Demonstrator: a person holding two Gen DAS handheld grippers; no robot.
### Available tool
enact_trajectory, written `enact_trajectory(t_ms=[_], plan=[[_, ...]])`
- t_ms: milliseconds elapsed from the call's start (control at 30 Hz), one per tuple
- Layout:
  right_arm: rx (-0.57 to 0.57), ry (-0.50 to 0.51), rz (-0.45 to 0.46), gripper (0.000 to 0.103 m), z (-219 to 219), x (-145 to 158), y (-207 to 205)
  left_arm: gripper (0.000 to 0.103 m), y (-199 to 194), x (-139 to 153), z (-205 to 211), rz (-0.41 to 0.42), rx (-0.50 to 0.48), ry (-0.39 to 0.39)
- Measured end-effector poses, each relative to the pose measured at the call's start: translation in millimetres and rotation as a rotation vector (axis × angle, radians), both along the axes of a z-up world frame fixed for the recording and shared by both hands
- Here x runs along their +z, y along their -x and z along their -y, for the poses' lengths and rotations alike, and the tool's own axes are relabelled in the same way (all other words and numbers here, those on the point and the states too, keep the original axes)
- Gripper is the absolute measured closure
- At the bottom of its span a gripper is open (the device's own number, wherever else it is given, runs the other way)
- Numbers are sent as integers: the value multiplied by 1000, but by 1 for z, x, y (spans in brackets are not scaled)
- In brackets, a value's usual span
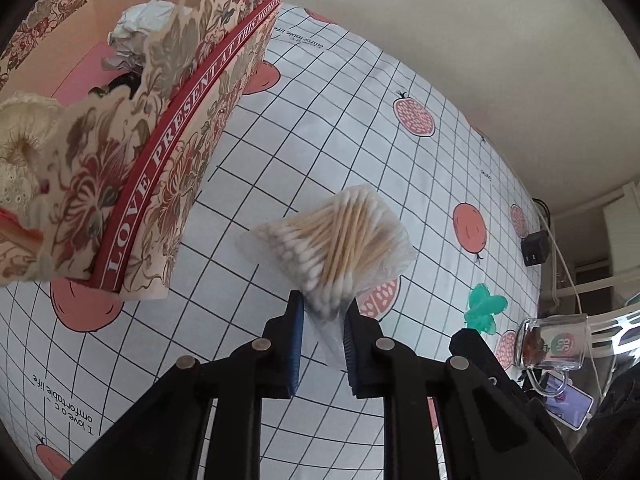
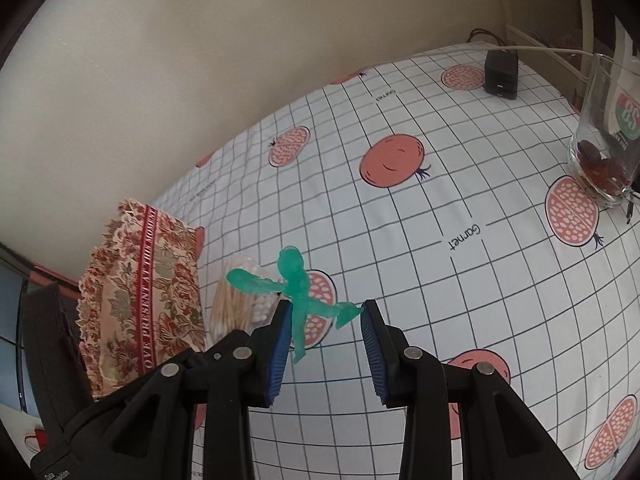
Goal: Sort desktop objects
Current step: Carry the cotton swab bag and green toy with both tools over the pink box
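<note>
Two tongs were busy: the left gripper [image 1: 322,312] pinched a bag of cotton swabs [image 1: 336,248] by its slack corner near the floral box [image 1: 168,152], where it might slip, while the right gripper [image 2: 324,320] gaped around the green figure [image 2: 298,288], gripping nothing.

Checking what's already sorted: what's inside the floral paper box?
In the floral paper box: crumpled silver foil, something black and pink card. Its walls hide the rest.
</note>
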State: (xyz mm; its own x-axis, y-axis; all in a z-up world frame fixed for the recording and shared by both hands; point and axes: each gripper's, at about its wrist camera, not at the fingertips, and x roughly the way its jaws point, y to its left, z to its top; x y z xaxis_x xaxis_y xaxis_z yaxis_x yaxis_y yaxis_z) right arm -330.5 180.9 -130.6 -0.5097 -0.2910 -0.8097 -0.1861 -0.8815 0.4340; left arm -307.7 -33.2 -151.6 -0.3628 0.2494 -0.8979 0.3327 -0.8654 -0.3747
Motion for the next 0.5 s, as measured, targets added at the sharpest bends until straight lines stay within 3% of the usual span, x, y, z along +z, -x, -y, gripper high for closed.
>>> enact_trajectory(t_ms=[367, 500], plan=[[-15, 143, -273, 65, 8, 48, -11, 85, -14, 57, 6, -172, 7, -40], [-21, 158, -344, 65, 15, 59, -17, 85, -26, 80, 14, -231, 30, -1]])
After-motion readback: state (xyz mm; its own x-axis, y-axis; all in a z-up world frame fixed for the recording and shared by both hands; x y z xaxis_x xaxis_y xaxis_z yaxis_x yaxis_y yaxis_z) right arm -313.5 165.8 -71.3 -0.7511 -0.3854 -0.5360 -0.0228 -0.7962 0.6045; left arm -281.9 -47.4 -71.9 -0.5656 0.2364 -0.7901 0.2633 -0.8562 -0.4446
